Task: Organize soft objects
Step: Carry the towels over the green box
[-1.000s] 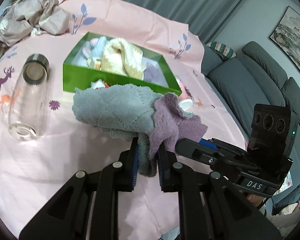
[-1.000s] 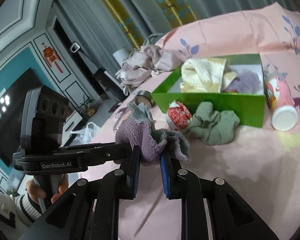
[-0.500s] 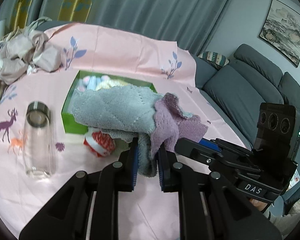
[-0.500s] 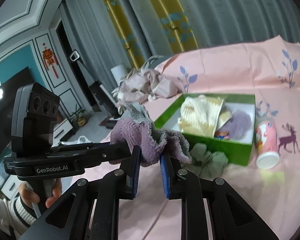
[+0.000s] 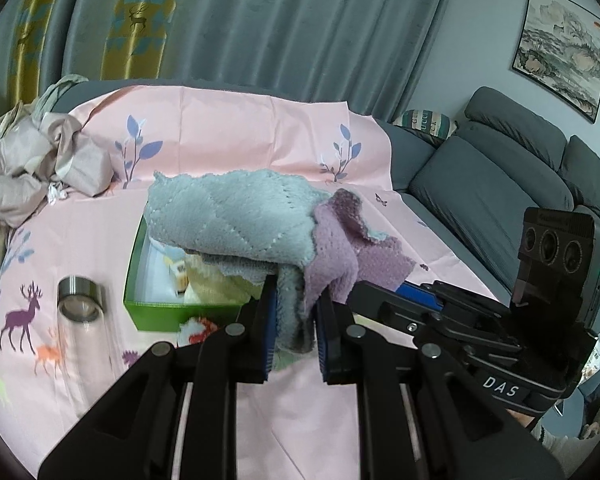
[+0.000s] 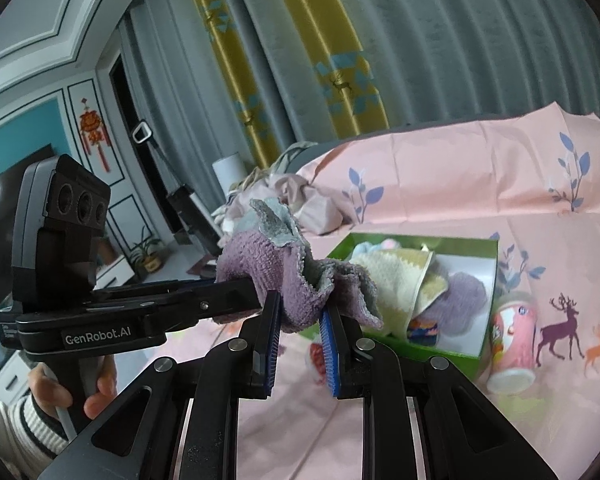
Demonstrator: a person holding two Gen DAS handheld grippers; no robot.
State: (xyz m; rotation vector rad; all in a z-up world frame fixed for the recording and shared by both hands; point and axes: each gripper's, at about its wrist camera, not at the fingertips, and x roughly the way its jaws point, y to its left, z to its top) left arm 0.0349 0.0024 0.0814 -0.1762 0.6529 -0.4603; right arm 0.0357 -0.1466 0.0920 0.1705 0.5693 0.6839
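Observation:
A towel, grey on one side and purple on the other (image 5: pixel 236 216), hangs in the air above the pink tablecloth. My left gripper (image 5: pixel 294 320) is shut on its lower fold. My right gripper (image 6: pixel 300 320) is shut on the purple end of the same towel (image 6: pixel 268 264), coming in from the right beside the left fingers. Behind and below the towel stands the green box (image 5: pixel 140 308), partly hidden by it. In the right wrist view the box (image 6: pixel 488 280) holds a yellow knit cloth (image 6: pixel 396 276), a purple cloth (image 6: pixel 460 300) and small pastel items.
A glass bottle (image 5: pixel 80 320) lies left of the box. Crumpled beige fabric (image 5: pixel 32 168) sits at the far left. A pink printed cup (image 6: pixel 514 340) lies on its side right of the box. A grey sofa (image 5: pixel 500 184) borders the table on the right.
Both grippers have risen together with the towel still held between them. The box and bottle now sit lower in view, and the towel covers more of the box.

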